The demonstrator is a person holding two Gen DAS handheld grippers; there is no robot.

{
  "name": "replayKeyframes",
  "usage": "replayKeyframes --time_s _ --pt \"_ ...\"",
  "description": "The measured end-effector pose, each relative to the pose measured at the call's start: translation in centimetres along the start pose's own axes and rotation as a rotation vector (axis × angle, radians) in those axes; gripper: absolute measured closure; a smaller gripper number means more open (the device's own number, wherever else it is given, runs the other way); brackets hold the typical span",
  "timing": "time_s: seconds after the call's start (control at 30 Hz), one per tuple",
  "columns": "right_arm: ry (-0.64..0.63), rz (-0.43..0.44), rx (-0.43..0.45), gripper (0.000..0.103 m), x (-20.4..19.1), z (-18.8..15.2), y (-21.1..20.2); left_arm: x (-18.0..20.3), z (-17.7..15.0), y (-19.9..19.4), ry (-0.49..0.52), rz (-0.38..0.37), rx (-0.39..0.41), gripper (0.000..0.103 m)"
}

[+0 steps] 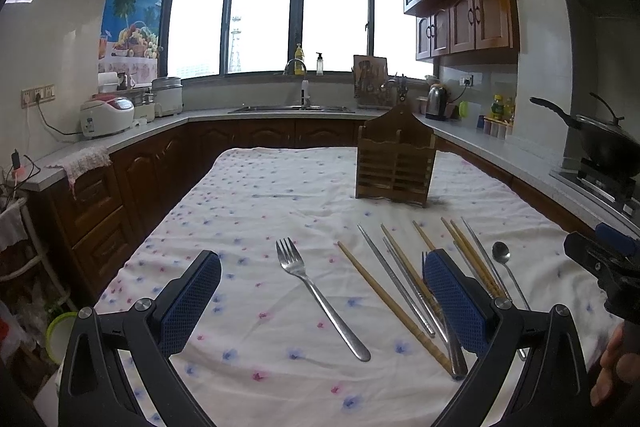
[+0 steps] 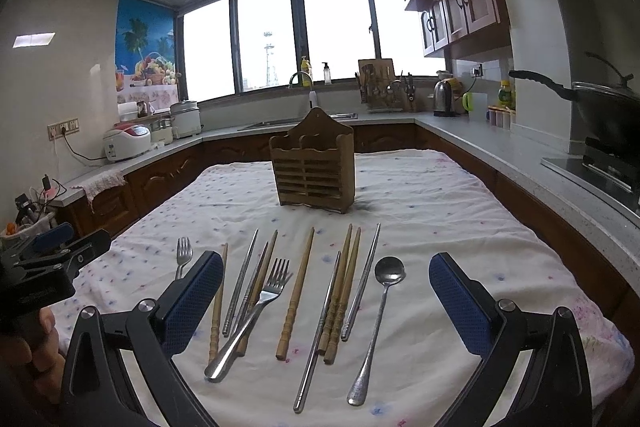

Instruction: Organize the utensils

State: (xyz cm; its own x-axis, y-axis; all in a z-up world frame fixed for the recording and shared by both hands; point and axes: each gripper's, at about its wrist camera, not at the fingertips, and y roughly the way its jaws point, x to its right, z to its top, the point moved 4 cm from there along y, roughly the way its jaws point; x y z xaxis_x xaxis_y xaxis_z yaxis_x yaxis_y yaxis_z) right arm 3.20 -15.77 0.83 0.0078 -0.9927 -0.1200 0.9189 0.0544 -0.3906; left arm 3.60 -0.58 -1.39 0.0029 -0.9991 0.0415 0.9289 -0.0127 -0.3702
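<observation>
Two hand-held grippers hang over a tabletop (image 1: 248, 195) covered with a white flowered cloth, and both are wide open with nothing between their blue pads. From the left wrist view, the left hand-held gripper (image 1: 324, 291) stands above a steel fork (image 1: 316, 297) that lies alone on the cloth, tines pointing away. Just to the right of the fork lies a group of wooden chopsticks (image 1: 390, 303) and metal chopsticks (image 1: 394, 277), partly hidden behind the right finger of this gripper. A small spoon (image 1: 502, 255) lies at the right end of the row. A wooden utensil holder (image 1: 394, 163) stands upright farther back on the cloth, well apart from the utensils, and it looks empty. At the right edge the other gripper and some fingers of a hand (image 1: 612, 363) are visible. From the right wrist view, the right hand-held gripper (image 2: 326, 293) is above the middle of the row. A second fork (image 2: 256, 311) lies across some chopsticks, touching them. The long spoon (image 2: 380, 319) lies to the right of the wooden chopsticks (image 2: 296, 293) and metal chopsticks (image 2: 362, 287). The first fork (image 2: 183, 257) lies at the left, partly behind the left finger. The holder (image 2: 314, 167) stands behind the row, upright, near the middle of the tabletop (image 2: 460, 211).
</observation>
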Motion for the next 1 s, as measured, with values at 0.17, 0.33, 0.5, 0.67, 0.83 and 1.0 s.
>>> replayKeyframes --time_s 0.17,0.33,0.5,0.67,0.83,1.0 --pt "0.0 0.002 -0.003 0.0 0.1 0.0 0.0 -0.1 0.0 0.0 0.001 -0.001 0.0 0.001" --pt "0.001 0.002 -0.004 0.0 0.1 -0.1 -0.1 -0.1 0.0 0.1 0.002 -0.001 -0.003 0.001" --pt "0.002 0.002 -0.004 0.0 0.1 0.0 0.0 0.1 0.1 0.2 0.002 -0.002 -0.005 0.001" --pt "0.004 0.003 -0.006 0.0 0.1 0.0 0.1 0.0 0.1 0.3 0.003 -0.005 -0.008 0.001" --pt "0.008 0.002 -0.017 0.0 0.3 0.0 0.3 -0.1 0.2 0.6 -0.006 -0.013 -0.022 0.001" --pt "0.04 0.007 -0.044 0.0 0.9 0.2 1.0 -0.6 0.9 1.8 -0.053 -0.043 -0.069 0.001"
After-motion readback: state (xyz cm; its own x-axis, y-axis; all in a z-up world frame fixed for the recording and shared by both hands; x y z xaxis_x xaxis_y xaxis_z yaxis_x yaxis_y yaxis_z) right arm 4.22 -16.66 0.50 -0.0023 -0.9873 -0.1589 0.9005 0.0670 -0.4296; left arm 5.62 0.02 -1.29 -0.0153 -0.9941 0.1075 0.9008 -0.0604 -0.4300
